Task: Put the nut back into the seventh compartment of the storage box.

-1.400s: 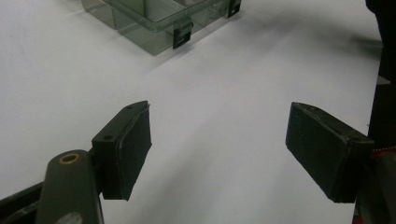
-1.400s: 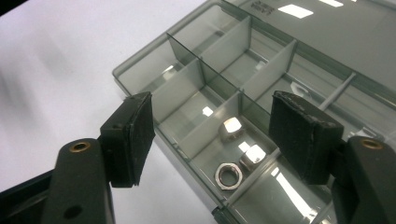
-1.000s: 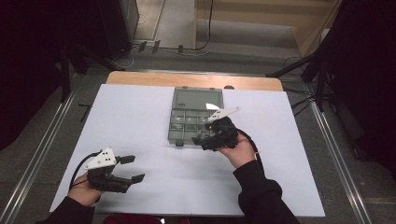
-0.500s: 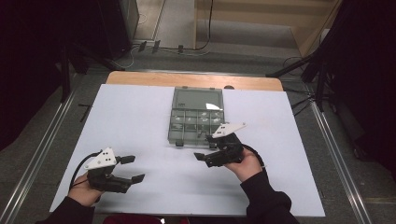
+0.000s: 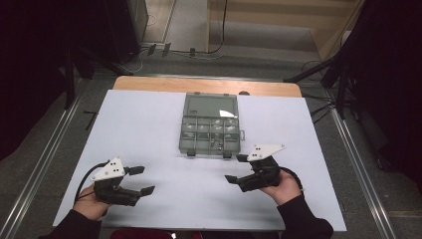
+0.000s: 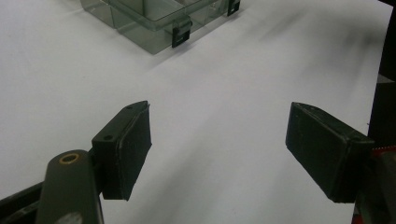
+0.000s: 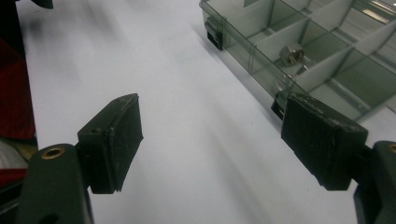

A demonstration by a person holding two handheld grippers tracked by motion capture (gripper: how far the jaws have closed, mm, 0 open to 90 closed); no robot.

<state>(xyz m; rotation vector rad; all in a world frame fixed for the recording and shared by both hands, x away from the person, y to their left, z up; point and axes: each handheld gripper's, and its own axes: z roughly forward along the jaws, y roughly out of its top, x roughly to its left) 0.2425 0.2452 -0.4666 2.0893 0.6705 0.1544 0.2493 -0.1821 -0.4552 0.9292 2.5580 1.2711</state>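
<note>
White sheet (image 5: 164,129): it is lying flat over most of the table, and everything else is sitting on it.
Wooden table (image 5: 149,83): a brown strip of it is showing along the far edge, past the white sheet.
Clear box (image 5: 210,124): this see-through grey box is sitting in the middle of the sheet, toward the far side. Its lid is lying open on the far side. The near half is split into little rooms by thin walls. Black clips are sticking out on its near edge.
Right gripper (image 5: 239,170): a hand is holding it near the right side, just in front of the box and not touching it. Its two black jaws are spread wide apart and are holding nothing. It is pointing left, with white sheet under it.
Left gripper (image 5: 141,179): a hand is holding it at the near left, well apart from the box. Its jaws are also spread wide apart with nothing between them, only white sheet.
Nut (image 7: 291,52): in the right gripper view, a small metal nut with flat sides is sitting in one little room of the box, close to the near edge.
</note>
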